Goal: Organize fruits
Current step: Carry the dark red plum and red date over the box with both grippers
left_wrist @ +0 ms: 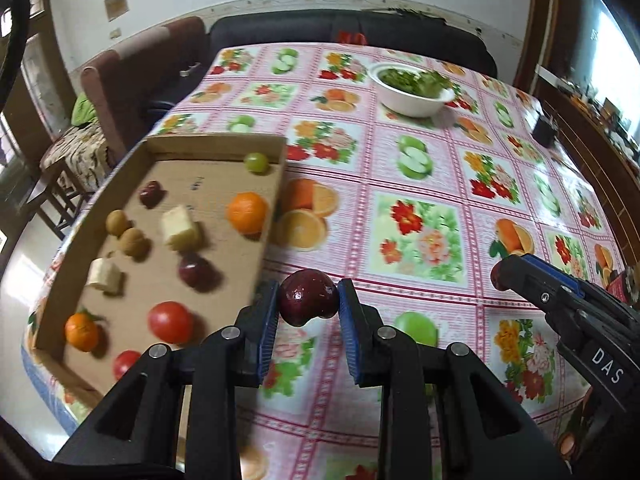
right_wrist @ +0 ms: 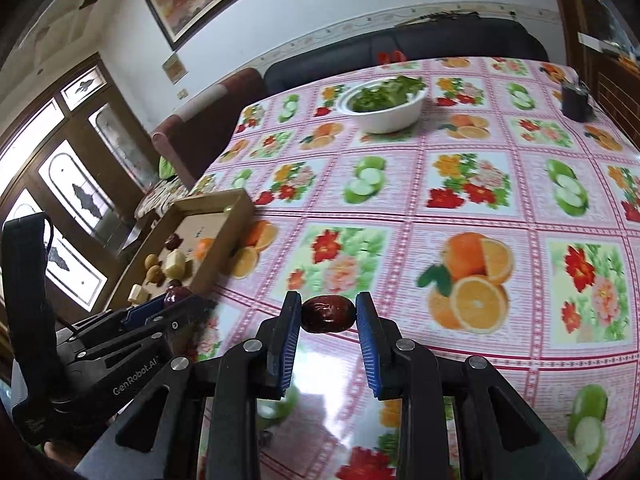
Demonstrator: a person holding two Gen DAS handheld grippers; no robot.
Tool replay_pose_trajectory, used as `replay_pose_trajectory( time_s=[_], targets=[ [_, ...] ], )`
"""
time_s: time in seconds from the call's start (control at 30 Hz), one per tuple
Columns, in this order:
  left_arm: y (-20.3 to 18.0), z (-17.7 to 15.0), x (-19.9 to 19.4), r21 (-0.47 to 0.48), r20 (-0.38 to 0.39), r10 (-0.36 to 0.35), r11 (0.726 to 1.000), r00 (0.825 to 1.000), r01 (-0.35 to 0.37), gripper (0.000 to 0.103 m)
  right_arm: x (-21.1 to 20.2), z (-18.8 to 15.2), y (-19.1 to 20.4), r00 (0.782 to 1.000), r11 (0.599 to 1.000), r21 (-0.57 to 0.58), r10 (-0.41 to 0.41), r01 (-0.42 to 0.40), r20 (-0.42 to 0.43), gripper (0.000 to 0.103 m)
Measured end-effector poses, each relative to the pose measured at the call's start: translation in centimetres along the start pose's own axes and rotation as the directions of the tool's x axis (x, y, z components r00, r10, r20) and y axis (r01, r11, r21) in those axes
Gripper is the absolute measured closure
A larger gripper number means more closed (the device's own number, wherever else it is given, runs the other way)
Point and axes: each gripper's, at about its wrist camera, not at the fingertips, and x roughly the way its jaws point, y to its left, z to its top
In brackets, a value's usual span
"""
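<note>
My left gripper (left_wrist: 308,294) is shut on a dark red cherry-like fruit (left_wrist: 307,300), held above the fruit-print tablecloth just right of a cardboard tray (left_wrist: 216,145). In the tray lie an orange (left_wrist: 247,213), a green grape (left_wrist: 256,162), a tomato (left_wrist: 170,322), two brown longans (left_wrist: 134,242), pale fruit chunks (left_wrist: 180,226) and more dark red fruits (left_wrist: 195,272). My right gripper (right_wrist: 328,309) is shut on a wrinkled dark red date (right_wrist: 328,315) over the middle of the table. It also shows at the right of the left wrist view (left_wrist: 498,276). The left gripper (right_wrist: 176,298) appears beside the tray (right_wrist: 224,236).
A white bowl (left_wrist: 408,106) (right_wrist: 384,120) of green leaves stands at the far side of the table. A small dark container (left_wrist: 544,130) (right_wrist: 576,102) sits near the far right edge. A maroon chair (left_wrist: 120,80) and a dark sofa (left_wrist: 360,30) lie beyond the table.
</note>
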Motion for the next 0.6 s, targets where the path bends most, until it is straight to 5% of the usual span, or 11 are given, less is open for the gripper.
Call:
replay_pose_trajectory(
  time_s=[0.6],
  targets=[
    [7.5, -0.3, -0.8, -0.111, 0.019, 0.101, 0.989, 0.995, -0.098, 0.076, 2.9, 2.0, 7.8, 0.997, 0.99, -0.12, 0.075, -0.077, -0.018, 0.075]
  ],
)
